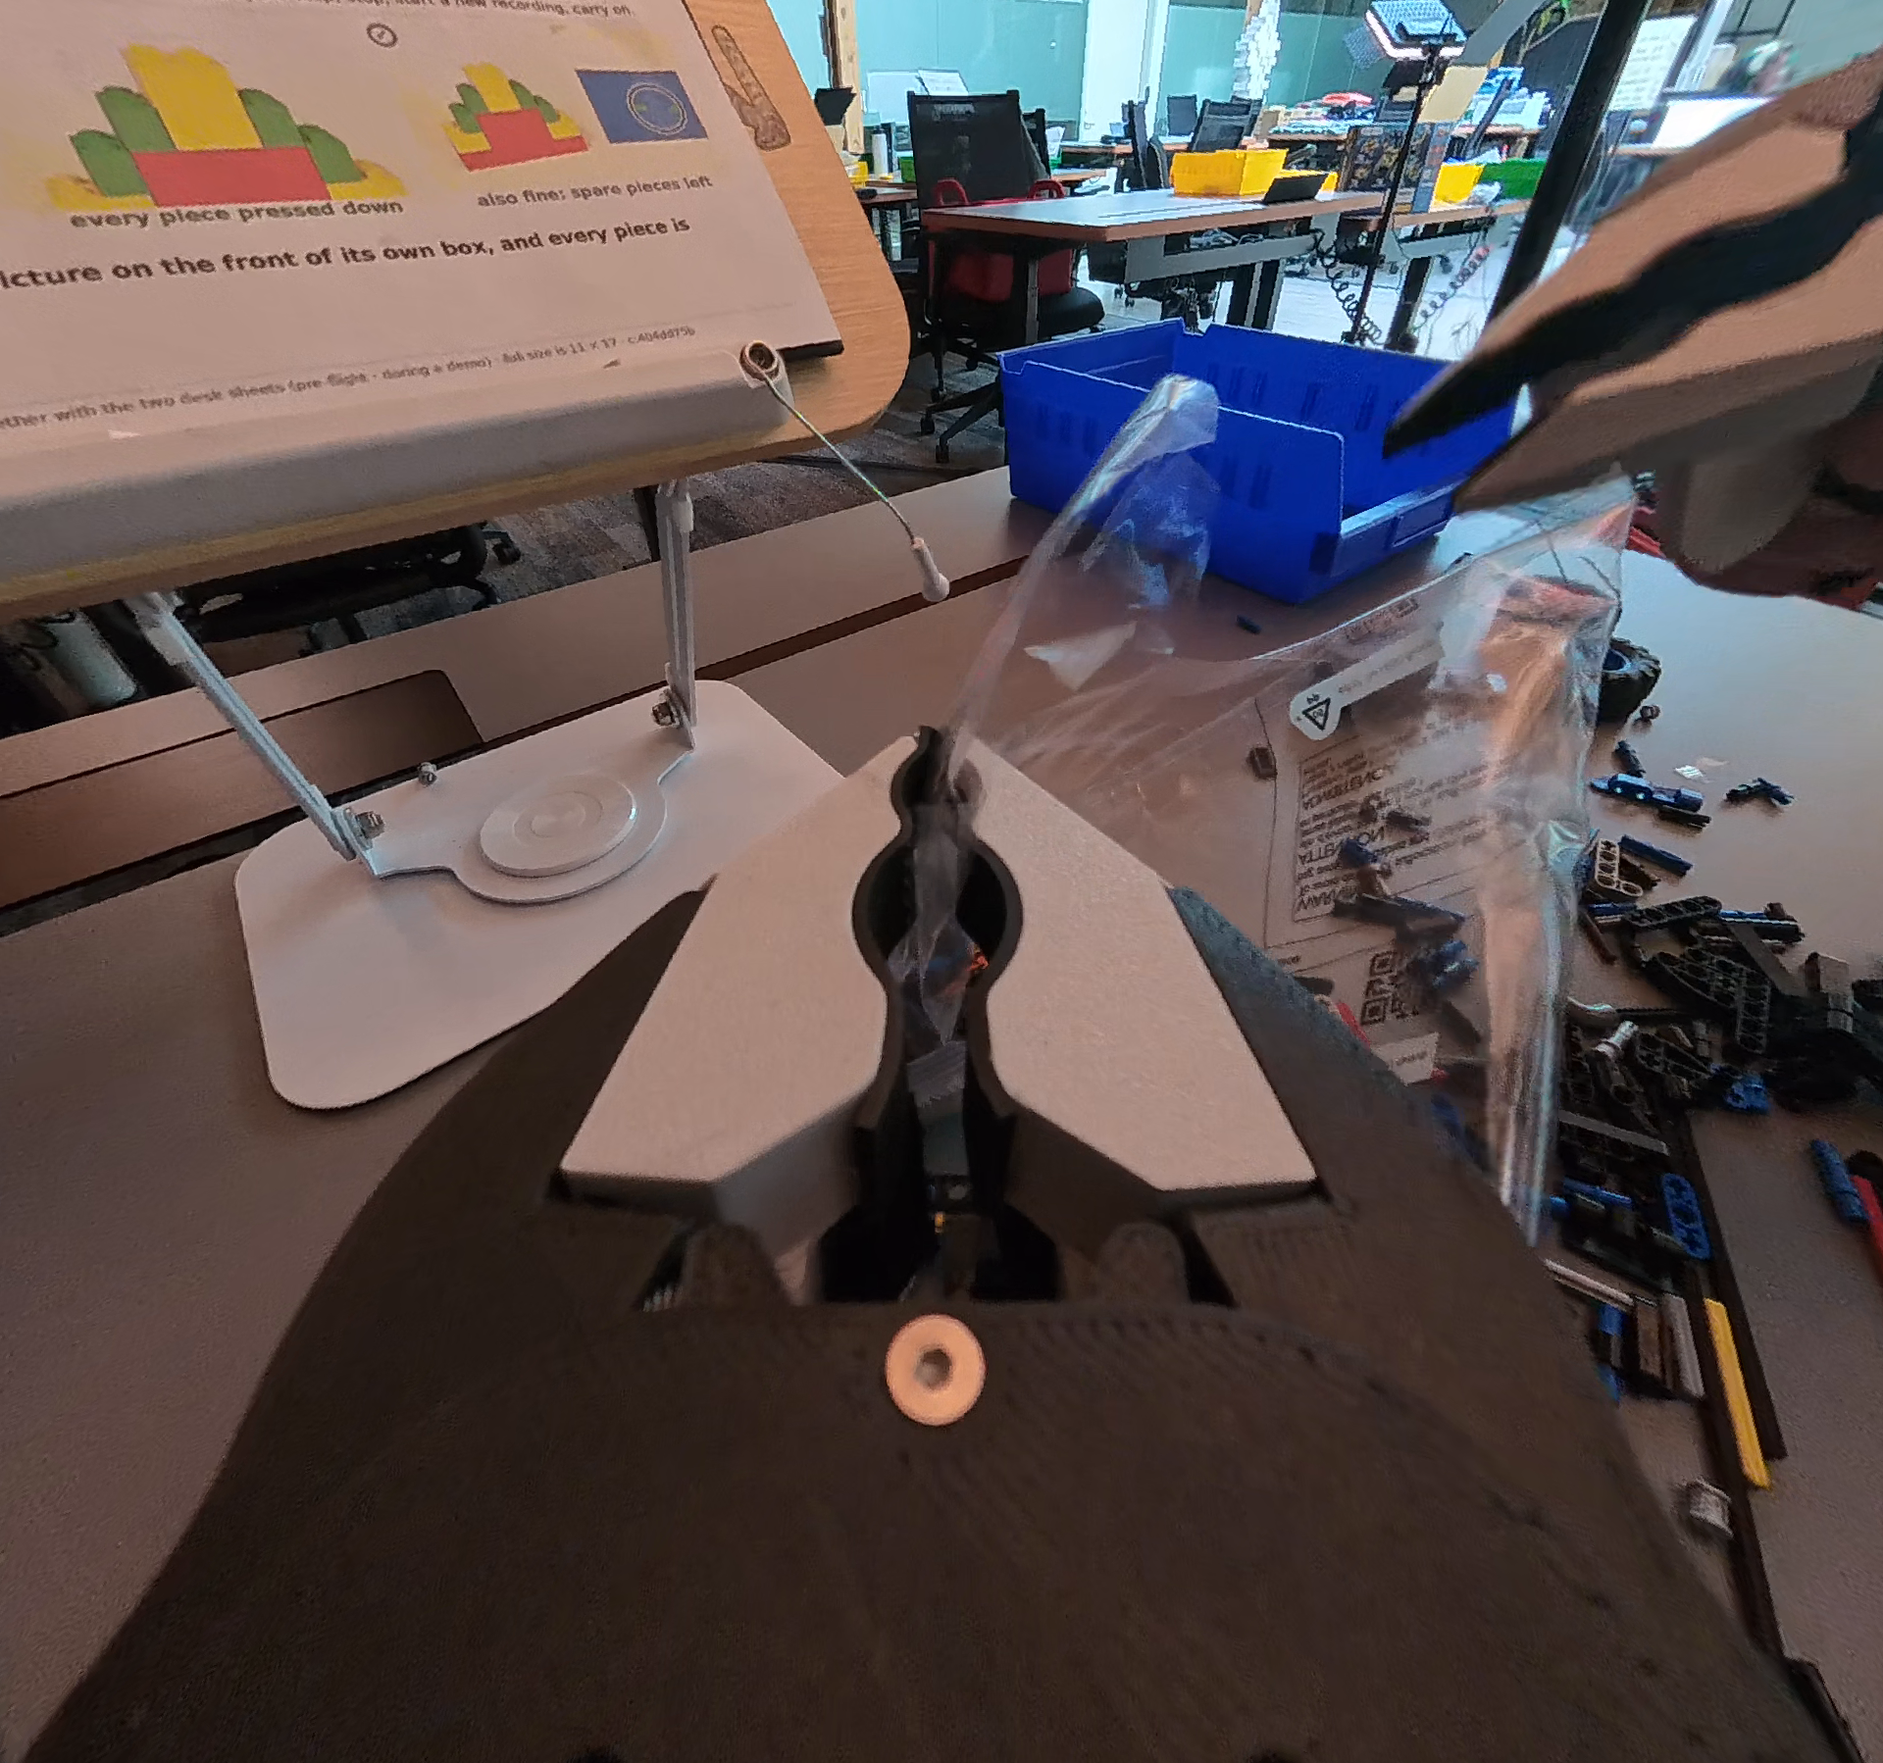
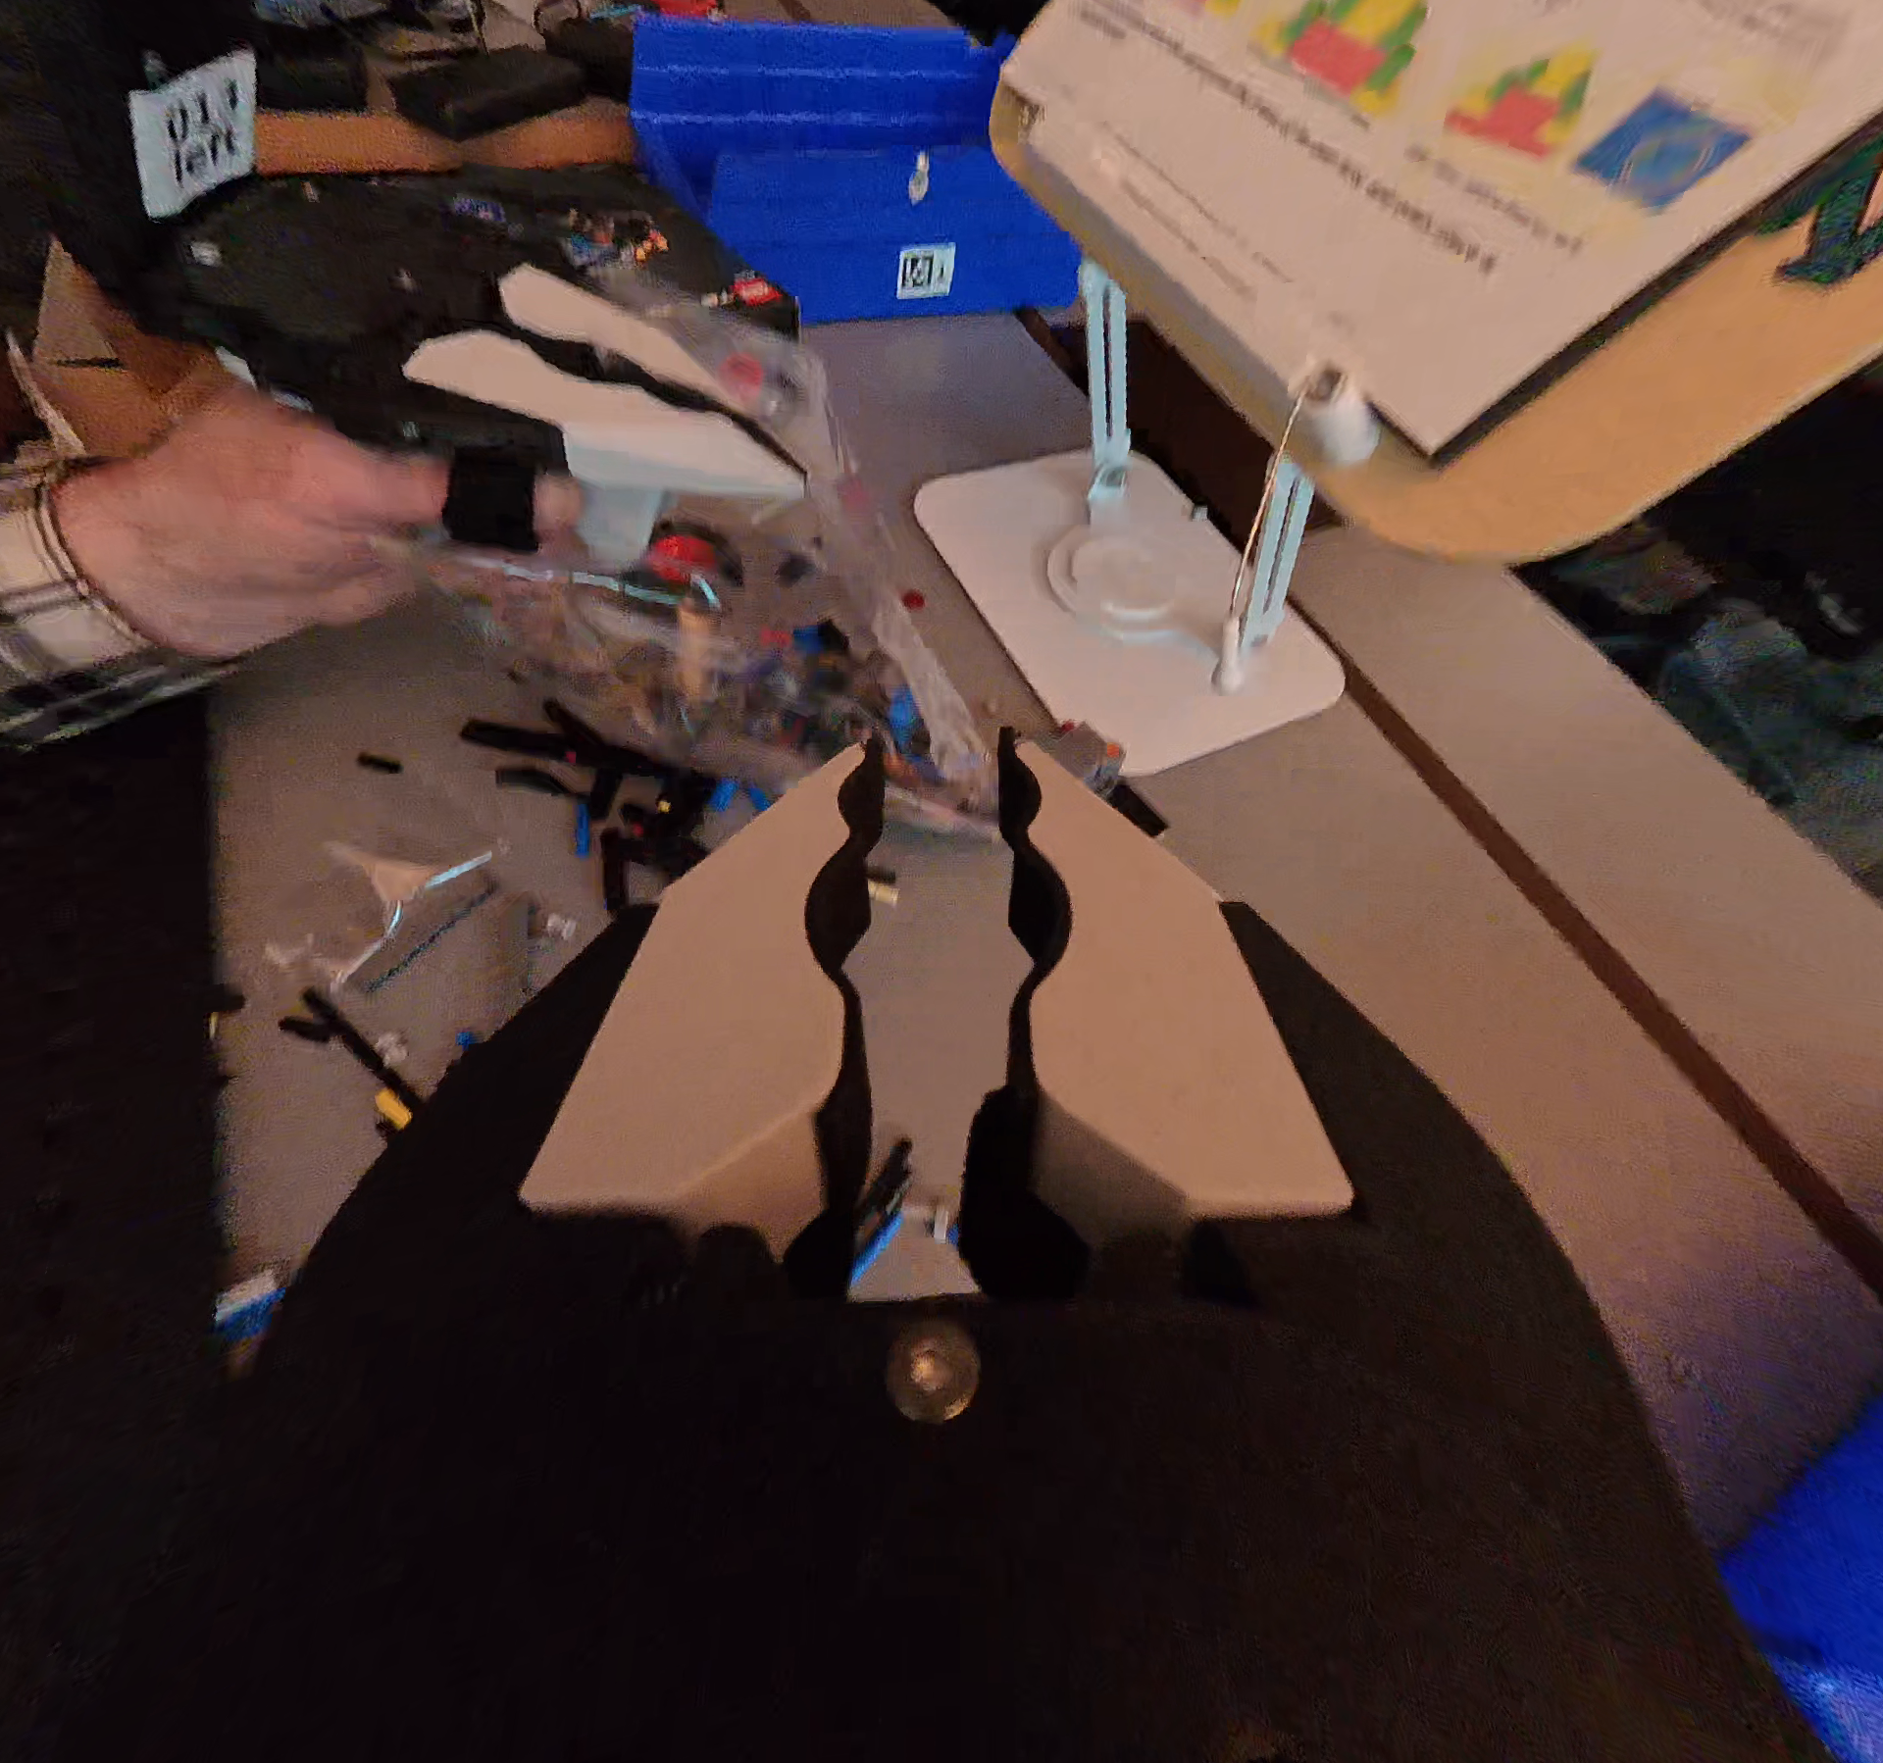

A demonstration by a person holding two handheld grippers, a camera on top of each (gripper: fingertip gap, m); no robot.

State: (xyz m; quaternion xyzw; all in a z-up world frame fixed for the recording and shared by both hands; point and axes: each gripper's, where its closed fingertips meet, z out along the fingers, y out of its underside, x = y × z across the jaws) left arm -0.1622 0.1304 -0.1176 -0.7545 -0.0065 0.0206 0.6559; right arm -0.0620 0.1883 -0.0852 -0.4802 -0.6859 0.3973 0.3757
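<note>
Ok, left to right from the left wrist view. White document stand (image 1: 387,981) sits at the left of the table (image 1: 153,1154), with a printed sheet (image 1: 408,186) propped on it.

Left gripper (image 1: 937,767) is at centre, clamped on a corner of a clear plastic bag (image 1: 1274,695). The film is bunched between its fingers and runs back into the gap. The bag hangs off the table to the right of the tips. It is see-through, with small dark and blue pieces inside.

Blue bin (image 1: 1263,461) is behind the bag, further back on the table.

Right gripper (image 2: 937,756) is released: fingers apart, bare table showing through the gap, nothing pinched. In its own view the tips are just beside the lower edge of the bag; I can't tell if they touch it.

Loose black, blue and yellow pieces (image 1: 1712,981) lie scattered on the table at the far right, below and beyond the bag.
</note>
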